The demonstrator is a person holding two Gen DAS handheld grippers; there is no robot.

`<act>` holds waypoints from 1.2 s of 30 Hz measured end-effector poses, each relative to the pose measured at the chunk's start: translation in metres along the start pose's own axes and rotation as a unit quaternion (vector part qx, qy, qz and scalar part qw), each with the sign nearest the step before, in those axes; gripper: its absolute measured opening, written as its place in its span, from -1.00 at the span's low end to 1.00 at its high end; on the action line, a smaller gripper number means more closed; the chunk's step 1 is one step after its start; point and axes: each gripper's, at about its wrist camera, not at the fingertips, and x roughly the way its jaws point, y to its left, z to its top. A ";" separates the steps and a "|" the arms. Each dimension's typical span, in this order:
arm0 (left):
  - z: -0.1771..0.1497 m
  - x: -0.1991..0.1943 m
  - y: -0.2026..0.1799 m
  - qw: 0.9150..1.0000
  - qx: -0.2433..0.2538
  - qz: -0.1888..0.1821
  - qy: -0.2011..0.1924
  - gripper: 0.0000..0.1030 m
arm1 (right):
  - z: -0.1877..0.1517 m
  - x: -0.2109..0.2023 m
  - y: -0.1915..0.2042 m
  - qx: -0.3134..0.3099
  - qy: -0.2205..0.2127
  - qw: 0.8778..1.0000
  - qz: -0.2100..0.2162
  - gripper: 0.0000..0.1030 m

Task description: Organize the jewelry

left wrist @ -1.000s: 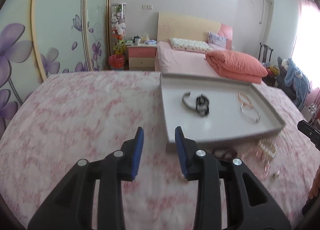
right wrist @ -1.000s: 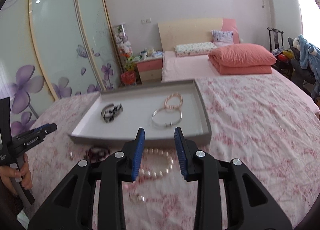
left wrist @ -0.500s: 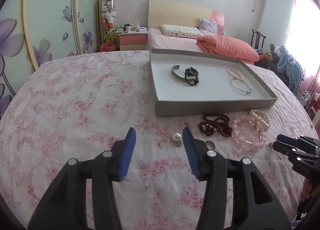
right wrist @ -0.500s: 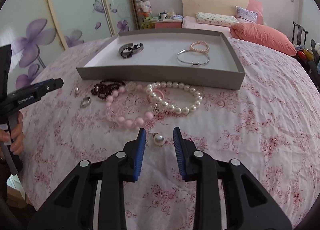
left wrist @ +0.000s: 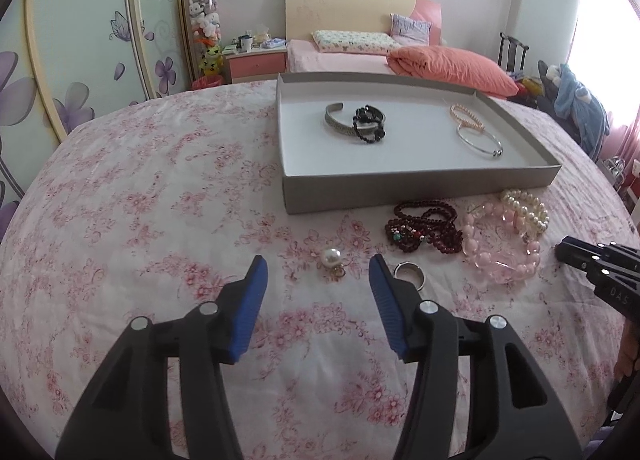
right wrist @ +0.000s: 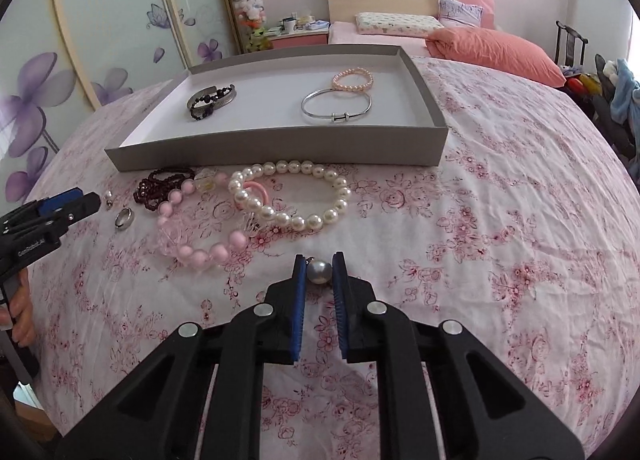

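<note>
— In the tray (right wrist: 280,148), far half of the bedspread (left wrist: 160,188): cuff bracelet (left wrist: 338,125) and bead bracelet (left wrist: 370,125) touching at the left; small pearl bracelet (right wrist: 353,80) at the right, bangle (right wrist: 336,106) just before it.

— And before the tray's near wall?

— Left to right, in the right wrist view: stud (right wrist: 109,199) and ring (right wrist: 123,217), bead strand (right wrist: 160,186), chunky bead necklace (right wrist: 192,228), large pearl bracelet (right wrist: 292,192) overlapping it. Nearer still, a pearl earring (right wrist: 319,271) between the right gripper (right wrist: 319,274) pads. Another pearl earring (left wrist: 332,260) just ahead of the left gripper (left wrist: 316,282), left of the ring.
</note>
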 end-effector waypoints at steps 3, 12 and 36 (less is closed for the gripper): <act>0.003 0.008 -0.003 1.000 0.002 0.006 0.009 -0.13 | 0.001 0.000 0.002 -0.007 0.001 1.000 -0.001 -0.72; 0.011 0.025 -0.006 0.999 -0.016 0.012 0.027 -0.50 | 0.007 0.005 0.008 -0.014 0.002 1.000 -0.003 -0.72; 0.012 0.027 -0.012 0.999 -0.014 0.029 0.028 -0.72 | 0.009 0.006 0.003 -0.004 0.003 1.000 0.008 -0.72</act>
